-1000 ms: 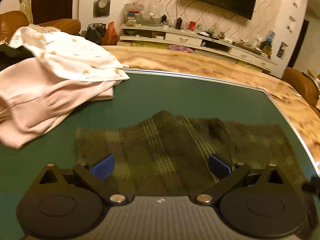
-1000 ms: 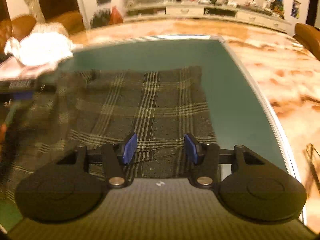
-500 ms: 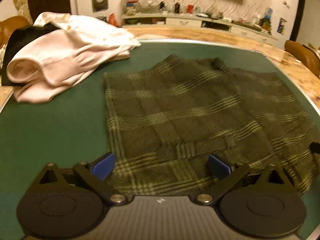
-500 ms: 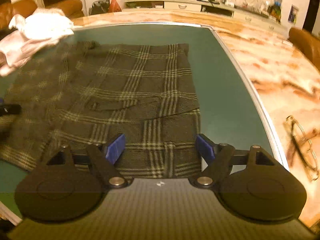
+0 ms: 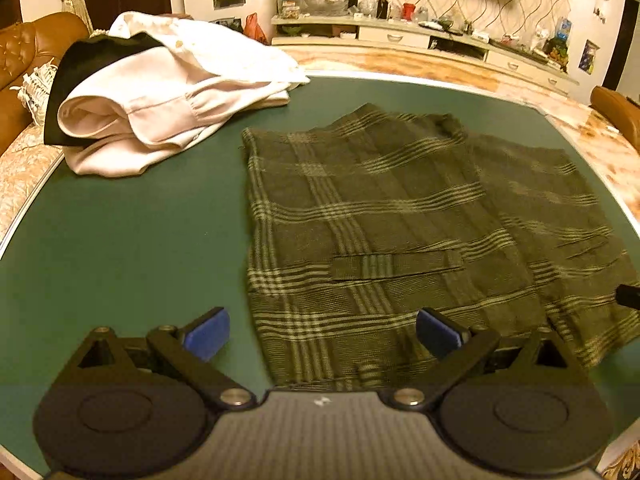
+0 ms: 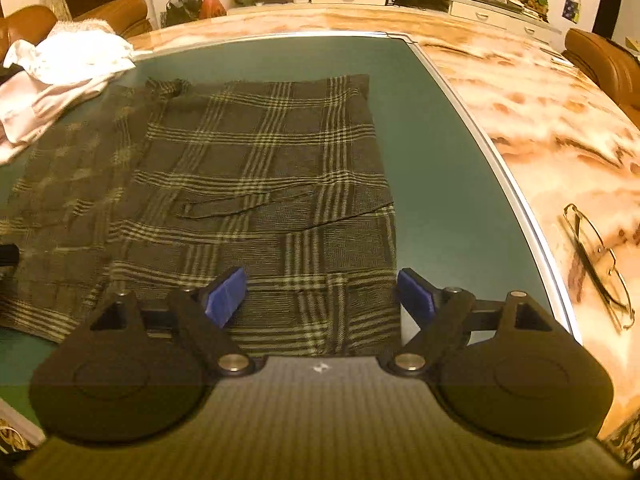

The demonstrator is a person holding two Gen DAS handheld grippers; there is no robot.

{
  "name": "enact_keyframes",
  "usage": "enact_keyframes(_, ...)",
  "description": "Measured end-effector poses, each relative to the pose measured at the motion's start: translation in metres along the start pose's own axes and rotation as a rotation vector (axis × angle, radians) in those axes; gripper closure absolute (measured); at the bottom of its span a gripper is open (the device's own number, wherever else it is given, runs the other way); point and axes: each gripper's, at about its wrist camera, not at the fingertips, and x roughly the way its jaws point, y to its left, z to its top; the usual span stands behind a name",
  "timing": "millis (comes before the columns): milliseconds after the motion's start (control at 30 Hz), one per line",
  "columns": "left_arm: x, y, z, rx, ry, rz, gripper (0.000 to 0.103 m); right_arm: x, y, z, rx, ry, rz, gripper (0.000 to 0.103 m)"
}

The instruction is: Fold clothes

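Note:
A dark green plaid garment [image 5: 400,220] lies spread flat on the green table mat [image 5: 140,240], a pocket flap showing on top. My left gripper [image 5: 322,332] hangs open over its near left corner, one blue pad over bare mat and the other over cloth. My right gripper [image 6: 320,294] is over the garment [image 6: 260,168] at its near right corner. Its jaws are opening, with the hem lying flat under the gap and neither pad pressing it. A black fingertip [image 5: 628,296] of the right gripper shows at the left wrist view's right edge.
A pile of white and pale pink clothes [image 5: 160,92] sits at the mat's far left, over something black. Glasses [image 6: 596,260] lie on the marble tabletop [image 6: 540,120] beyond the mat's metal rim [image 6: 500,168]. Brown chairs and a cluttered shelf stand behind.
Both grippers have drawn back toward the near edge, and the garment now lies flatter and longer. The right jaws have spread much wider off the hem. The left jaws stayed wide.

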Motion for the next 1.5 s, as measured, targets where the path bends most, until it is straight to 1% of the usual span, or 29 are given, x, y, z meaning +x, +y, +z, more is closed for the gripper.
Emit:
enact_keyframes(133,-0.006,-0.005,0.001,0.001,-0.004,0.007,0.001,-0.012,0.006,0.002,0.005,-0.021,0.000,0.012)
enact_keyframes(267,-0.003,0.005,-0.002,-0.047,0.022,0.004,0.001,-0.017,0.011,0.004,-0.008,-0.026,0.000,0.012)
enact_keyframes(467,0.013,0.035,-0.006,-0.203,0.083,-0.088,0.001,-0.015,0.018,-0.006,-0.012,-0.001,0.033,0.012)
enact_keyframes(633,0.015,0.041,-0.006,-0.232,0.070,-0.114,0.001,-0.014,0.027,-0.010,-0.027,-0.001,0.046,0.012)
enact_keyframes(700,0.017,0.042,-0.004,-0.247,0.065,-0.116,0.001,-0.014,0.028,-0.009,-0.029,-0.006,0.034,0.012)
enact_keyframes(833,0.023,0.049,0.002,-0.280,0.045,-0.121,0.001,-0.015,0.019,-0.009,-0.013,-0.010,0.029,0.012)
enact_keyframes(933,0.026,0.047,0.007,-0.264,0.037,-0.121,0.002,-0.015,0.010,-0.010,0.011,-0.012,0.036,0.012)
enact_keyframes(1067,0.028,0.042,0.010,-0.231,0.027,-0.110,0.010,-0.015,0.001,-0.009,0.031,-0.022,0.041,0.012)
enact_keyframes(1233,0.029,0.040,0.011,-0.213,0.009,-0.107,0.016,-0.014,-0.009,-0.005,0.052,-0.035,0.021,0.012)
enact_keyframes(1300,0.029,0.039,0.011,-0.197,0.003,-0.105,0.020,-0.011,-0.015,-0.005,0.061,-0.031,0.015,0.012)
enact_keyframes(1400,0.029,0.039,0.013,-0.179,0.000,-0.095,0.035,-0.006,-0.024,-0.008,0.092,-0.019,0.015,0.012)
enact_keyframes(1467,0.029,0.041,0.016,-0.178,0.004,-0.078,0.060,-0.004,-0.028,-0.011,0.109,-0.012,0.023,0.012)
enact_keyframes(1500,0.030,0.043,0.017,-0.182,0.009,-0.077,0.064,-0.003,-0.029,-0.012,0.113,-0.006,0.028,0.012)
